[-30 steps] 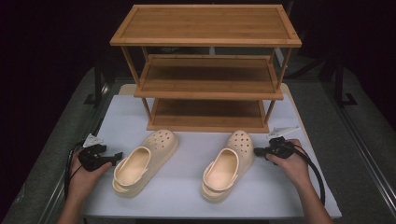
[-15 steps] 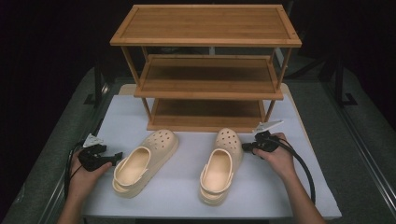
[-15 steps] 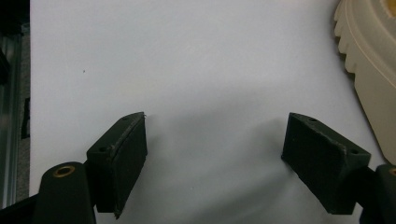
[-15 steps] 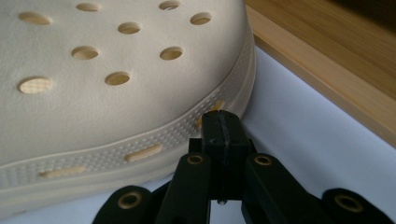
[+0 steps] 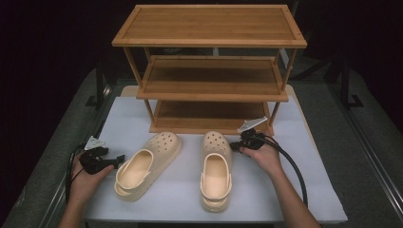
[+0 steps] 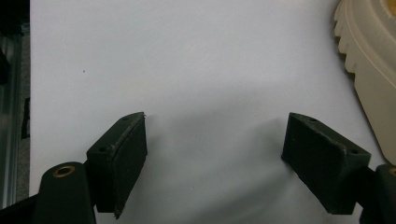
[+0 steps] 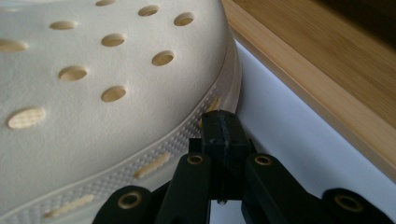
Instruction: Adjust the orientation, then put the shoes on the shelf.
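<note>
Far left of the high view: left tool (image 5: 119, 159), black, two-jawed, gripped in the person's left hand (image 5: 85, 178), low over the white worktop (image 5: 171, 194), jaws standing wide apart with nothing between them. From that tool's own camera: two black pads (image 6: 123, 154) spread over bare white surface, ribbed cream sole edge at about two o'clock.

Just right of it, at three o'clock from the jaws: left cream-coloured perforated foam clog (image 5: 147, 164), sole down, toe angled toward one o'clock, heel strap toward seven o'clock, near the tool but apart.

Next, at centre: right cream-coloured perforated foam clog (image 5: 216, 168), sole down, toe pointing to twelve o'clock, close to the bottom tier of the three-tier bamboo shoe rack (image 5: 211, 76) standing at twelve o'clock on the worktop.

At three o'clock from that clog's toe: right tool (image 5: 234, 144), black, held in the right hand (image 5: 266, 156), jaws pressed together, empty, tip against the clog's side. From its own camera: closed pads (image 7: 223, 135) touching the dotted rim of the toe, wooden rack edge (image 7: 317, 93) at two o'clock. Black cable (image 5: 294, 171) trailing toward five o'clock.
</note>
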Available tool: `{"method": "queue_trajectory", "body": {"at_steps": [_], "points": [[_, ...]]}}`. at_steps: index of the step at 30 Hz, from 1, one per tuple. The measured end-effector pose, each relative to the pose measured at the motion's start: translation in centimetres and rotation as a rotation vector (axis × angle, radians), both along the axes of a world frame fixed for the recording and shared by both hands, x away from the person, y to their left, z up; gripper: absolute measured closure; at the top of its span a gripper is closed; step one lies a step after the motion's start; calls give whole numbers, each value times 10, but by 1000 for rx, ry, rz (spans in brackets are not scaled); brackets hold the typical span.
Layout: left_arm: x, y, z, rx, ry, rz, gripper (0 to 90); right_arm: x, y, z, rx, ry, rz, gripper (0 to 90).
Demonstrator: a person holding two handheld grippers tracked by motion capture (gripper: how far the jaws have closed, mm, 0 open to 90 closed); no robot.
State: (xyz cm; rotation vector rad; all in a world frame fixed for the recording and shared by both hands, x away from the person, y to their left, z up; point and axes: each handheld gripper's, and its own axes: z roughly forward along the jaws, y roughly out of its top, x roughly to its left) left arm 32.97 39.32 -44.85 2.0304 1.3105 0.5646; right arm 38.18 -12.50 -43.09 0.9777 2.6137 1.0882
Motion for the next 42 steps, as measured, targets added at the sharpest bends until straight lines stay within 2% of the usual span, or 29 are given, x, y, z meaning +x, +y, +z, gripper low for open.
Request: {"method": "queue_trajectory", "body": {"at_steps": [5, 13, 16, 21, 25, 32, 35, 39, 42], "points": [[0, 0, 0, 0, 0, 1, 212, 4, 17, 0, 4, 8, 17, 897], [0, 0, 0, -1, 0, 0, 212, 10, 40, 1, -3, -4, 52, 897], [0, 0, 0, 0, 0, 0, 212, 9, 43, 0, -3, -6, 50, 897], [0, 0, 0, -1, -2, 1, 212, 4, 34, 4, -10, -24, 26, 832], [0, 1, 0, -3, -2, -1, 213, -4, 21, 10, 21, -36, -43, 753], [0, 1, 1, -3, -7, -9, 230, -23, -2, 18, 45, -40, -86, 584], [0, 2, 5, -10, -3, -32, 320, -31, -7, 23, 56, -44, -96, 519], [-4, 6, 20, -52, -29, -35, 320, -43, -11, 31, 70, -55, -98, 455], [-9, 10, 35, -113, -37, -56, 325, -53, -12, 39, 99, -58, -97, 423]]}}
